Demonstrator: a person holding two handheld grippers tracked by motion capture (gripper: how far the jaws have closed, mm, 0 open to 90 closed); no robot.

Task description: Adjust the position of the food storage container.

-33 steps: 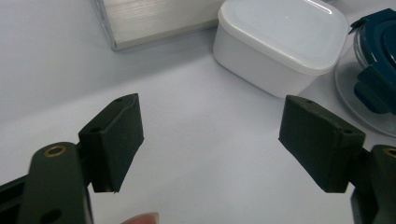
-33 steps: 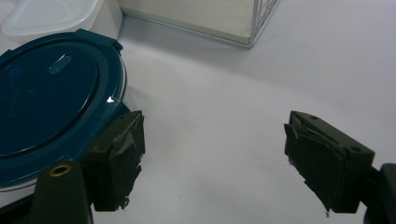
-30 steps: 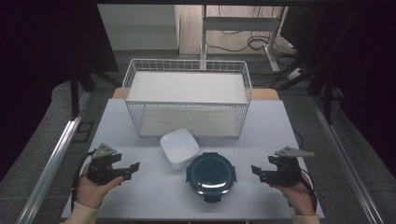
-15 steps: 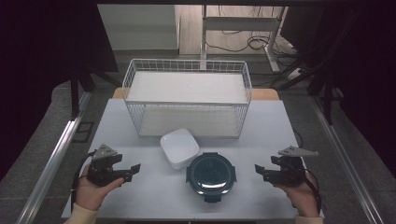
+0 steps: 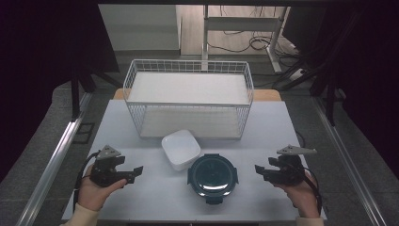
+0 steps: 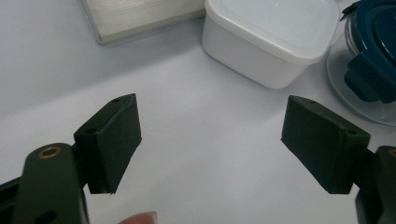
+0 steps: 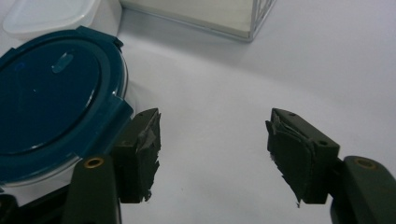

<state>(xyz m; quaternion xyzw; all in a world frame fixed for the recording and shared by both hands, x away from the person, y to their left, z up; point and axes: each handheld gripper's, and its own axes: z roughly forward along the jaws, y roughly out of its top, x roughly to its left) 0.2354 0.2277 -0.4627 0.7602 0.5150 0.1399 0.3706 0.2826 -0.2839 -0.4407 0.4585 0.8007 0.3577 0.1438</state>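
Observation:
A white square lidded container (image 5: 181, 148) sits mid-table, touching a round glass container with a dark teal clip lid (image 5: 212, 175) to its front right. My left gripper (image 5: 137, 170) rests at the front left, pointing right toward them with its jaws open on bare table (image 6: 210, 135). The white container (image 6: 273, 39) lies beyond those jaws. My right gripper (image 5: 259, 170) is at the front right, pointing left at the round container. Its jaws (image 7: 212, 149) have just been closing but stand open with nothing between them. The teal lid (image 7: 51, 93) lies just left of the left jaw.
A white wire basket (image 5: 188, 96) with a pale shelf board stands across the back of the white table (image 5: 155, 197). Its corner (image 7: 254, 21) lies ahead of the right gripper. Metal rails run along both sides of the table.
The right gripper's jaws have drawn a little closer together. Both hands and both containers have kept their places.

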